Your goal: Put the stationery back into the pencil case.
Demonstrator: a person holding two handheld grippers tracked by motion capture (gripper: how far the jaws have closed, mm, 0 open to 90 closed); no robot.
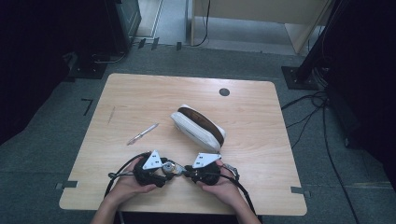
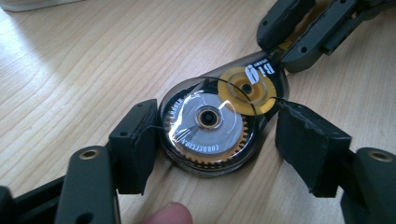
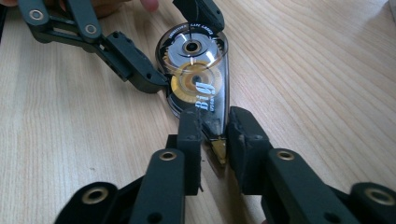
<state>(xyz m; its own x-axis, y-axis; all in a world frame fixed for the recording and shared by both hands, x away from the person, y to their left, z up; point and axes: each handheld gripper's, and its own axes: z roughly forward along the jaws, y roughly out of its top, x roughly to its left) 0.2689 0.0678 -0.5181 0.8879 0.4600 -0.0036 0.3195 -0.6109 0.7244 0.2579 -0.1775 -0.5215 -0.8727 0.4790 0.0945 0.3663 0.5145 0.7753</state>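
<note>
Two claws meet on one small, light, rigid, smooth-cased clear-plastic correction-tape dispenser point(image 2: 212, 130) lying flat on the wooden desk point(image 1: 140, 93): the right claw point(image 3: 211, 133) pinches its narrow tip, the left claw point(image 2: 215, 140) loosely brackets its round end.

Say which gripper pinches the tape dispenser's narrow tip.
The right gripper: it clamps the tape dispenser at its tip; the left gripper straddles the round end.
</note>
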